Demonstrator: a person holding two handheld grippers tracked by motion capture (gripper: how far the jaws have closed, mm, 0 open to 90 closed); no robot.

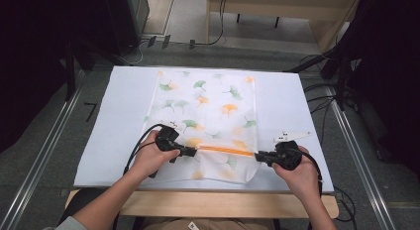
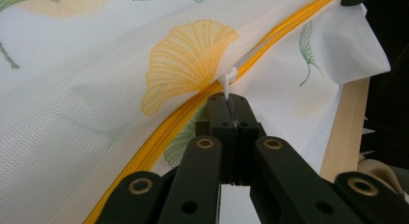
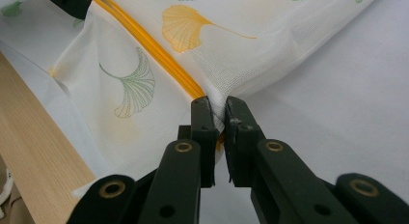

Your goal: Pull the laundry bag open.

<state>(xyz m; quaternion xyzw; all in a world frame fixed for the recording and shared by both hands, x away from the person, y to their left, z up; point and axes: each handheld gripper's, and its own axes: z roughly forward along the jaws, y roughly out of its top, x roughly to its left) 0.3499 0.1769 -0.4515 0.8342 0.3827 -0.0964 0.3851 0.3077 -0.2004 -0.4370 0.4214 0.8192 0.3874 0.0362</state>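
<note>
A white mesh bag (image 1: 205,106) printed with green and orange ginkgo leaves lies flat on the white table cover (image 1: 119,126). An orange zipper (image 1: 225,150) runs across its near end. My left gripper (image 1: 193,151) is at the zipper's left end. In the left gripper view its jaws (image 2: 230,102) are shut on the small white zipper pull (image 2: 226,81). My right gripper (image 1: 258,156) is at the zipper's right end. There it (image 3: 218,108) pinches the bag's fabric edge, where the orange zipper (image 3: 149,45) stops. The bag's near edge is lifted slightly between the two grippers.
The wooden table edge (image 1: 223,202) runs along the front, just under the bag's near corner. Dark stands and cables (image 1: 341,86) sit beyond the table's right side. Bare white cover lies left and right of the bag.
</note>
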